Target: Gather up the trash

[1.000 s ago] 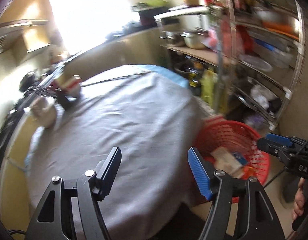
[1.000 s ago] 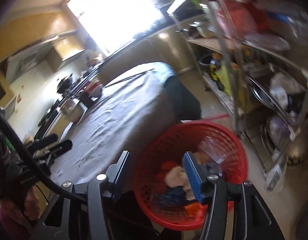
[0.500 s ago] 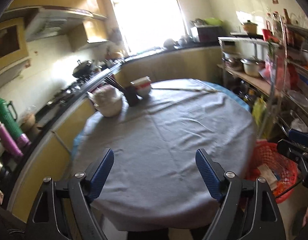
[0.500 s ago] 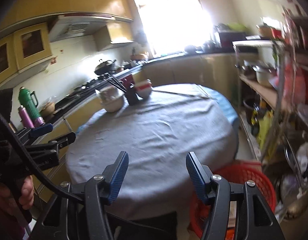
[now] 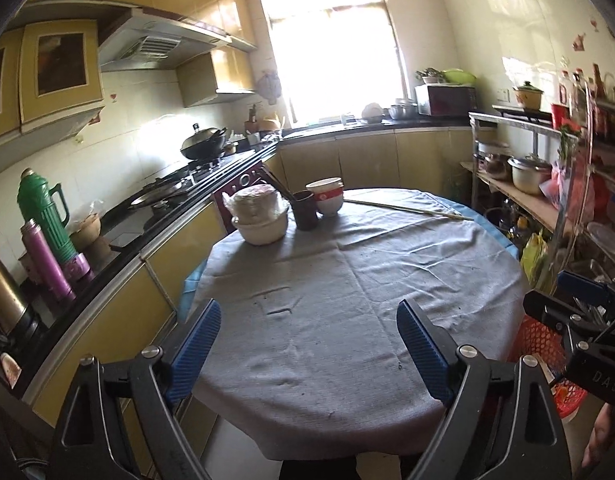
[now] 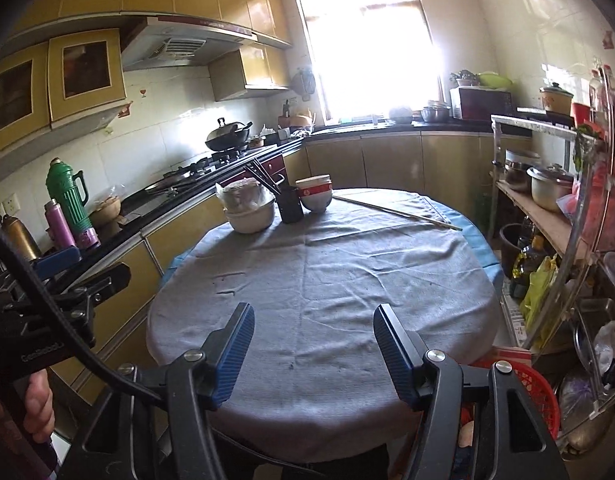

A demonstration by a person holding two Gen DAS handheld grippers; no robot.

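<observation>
**Both grippers open over the table, basket at its right edge**

Kitchen cabinets and a bright window (image 5: 331,40) frame a round table (image 5: 359,288) covered in a grey cloth. At the table's far side stand a wrapped bowl stack (image 5: 259,216), a dark cup (image 5: 305,210) holding chopsticks, and a red-banded bowl (image 5: 326,196), all close together. A long stick (image 5: 407,210) lies across the far right of the cloth.

The left gripper (image 5: 307,344) hangs over the near edge of the table, jaws spread wide with nothing between them. The right gripper (image 6: 313,344) does likewise, jaws wide apart and empty.

The red basket (image 6: 535,392) sits on the floor at the table's right edge, beside the metal rack (image 6: 579,240); some trash shows inside, mostly hidden behind the right gripper's finger. From the left wrist view the basket (image 5: 539,336) shows partly behind the right gripper.
</observation>
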